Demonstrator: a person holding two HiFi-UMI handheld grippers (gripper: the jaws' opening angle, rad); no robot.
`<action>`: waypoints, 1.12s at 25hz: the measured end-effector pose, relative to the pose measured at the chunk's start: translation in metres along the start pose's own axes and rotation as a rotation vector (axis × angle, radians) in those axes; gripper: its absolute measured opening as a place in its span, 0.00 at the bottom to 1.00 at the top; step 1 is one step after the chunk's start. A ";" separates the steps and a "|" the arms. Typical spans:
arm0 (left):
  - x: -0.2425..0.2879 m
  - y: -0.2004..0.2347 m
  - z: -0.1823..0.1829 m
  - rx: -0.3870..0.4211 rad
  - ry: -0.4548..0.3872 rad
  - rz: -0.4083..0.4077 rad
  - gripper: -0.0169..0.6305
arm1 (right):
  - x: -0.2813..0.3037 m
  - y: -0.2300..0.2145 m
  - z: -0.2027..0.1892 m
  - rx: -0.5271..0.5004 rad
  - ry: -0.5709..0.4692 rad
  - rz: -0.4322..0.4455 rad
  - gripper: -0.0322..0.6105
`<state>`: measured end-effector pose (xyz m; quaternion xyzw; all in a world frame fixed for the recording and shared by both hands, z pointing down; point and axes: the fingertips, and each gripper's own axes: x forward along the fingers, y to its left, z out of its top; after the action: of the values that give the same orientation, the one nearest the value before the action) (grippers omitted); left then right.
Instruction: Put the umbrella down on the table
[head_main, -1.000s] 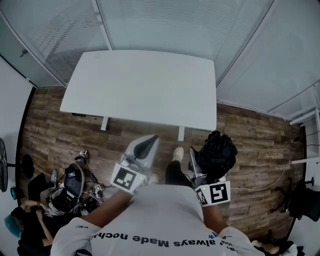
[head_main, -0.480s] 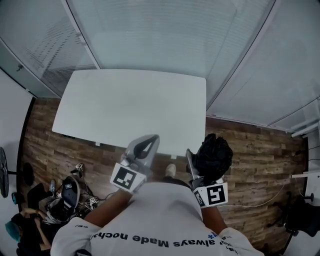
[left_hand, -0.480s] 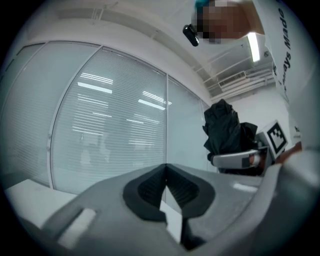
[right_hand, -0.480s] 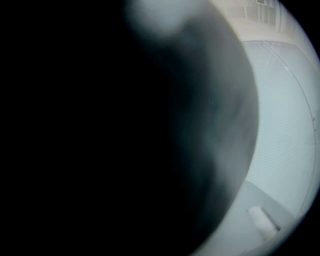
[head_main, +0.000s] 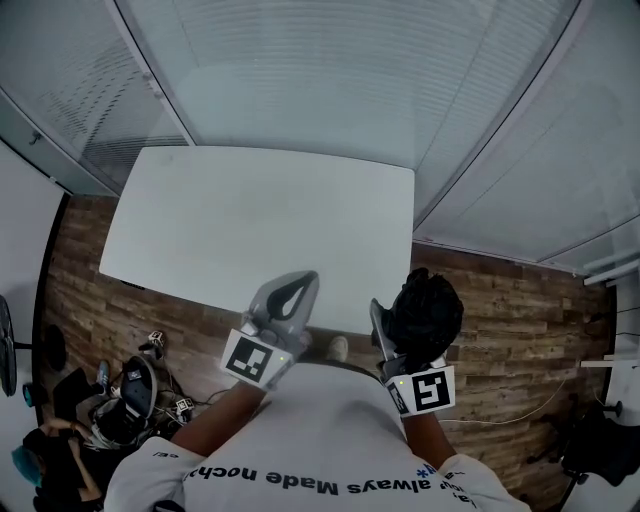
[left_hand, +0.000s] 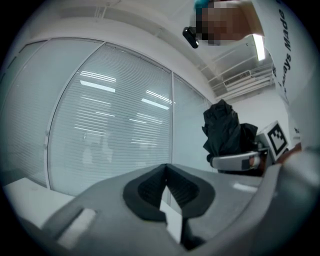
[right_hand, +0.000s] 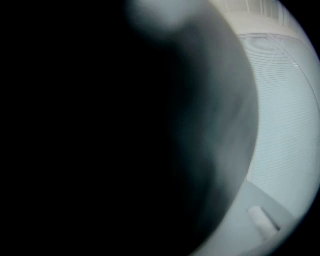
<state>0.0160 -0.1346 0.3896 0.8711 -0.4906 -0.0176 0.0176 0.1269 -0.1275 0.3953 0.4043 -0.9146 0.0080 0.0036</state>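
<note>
We look steeply down past a white shirt (head_main: 320, 430) at a plain white table (head_main: 230, 215), which stands on a wood-plank floor (head_main: 505, 300), with glass walls and slatted blinds (head_main: 350, 70) behind its far edge. The left gripper (head_main: 296, 283) reaches level over the table's near edge, right of that edge's middle. In its own view, its jaws (left_hand: 166, 170) meet at the tips with nothing between them. The right gripper (head_main: 395, 318) is held just off the table's near right corner, and its jaws are clamped on a folded black umbrella (head_main: 428, 305). The umbrella is a crumpled dark bundle that hangs over the floor beside that corner and does not touch the tabletop. The left gripper view shows the umbrella (left_hand: 225, 131) rising above the right gripper's grey jaw. In the right gripper view, its dark fabric (right_hand: 100, 130) fills nearly everything. On the floor off the table's near left corner lies a heap of dark gear (head_main: 130, 390).
</note>
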 end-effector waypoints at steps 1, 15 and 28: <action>0.002 0.008 0.000 0.000 -0.001 0.001 0.03 | 0.008 0.001 0.000 -0.002 0.002 0.000 0.39; 0.038 0.076 0.004 -0.017 0.012 -0.054 0.03 | 0.083 -0.005 0.010 -0.018 0.019 -0.030 0.39; 0.055 0.085 -0.002 -0.034 0.012 -0.063 0.03 | 0.108 -0.023 -0.018 0.033 0.096 -0.027 0.39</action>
<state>-0.0281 -0.2258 0.3952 0.8857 -0.4624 -0.0215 0.0349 0.0710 -0.2229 0.4147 0.4157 -0.9076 0.0427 0.0411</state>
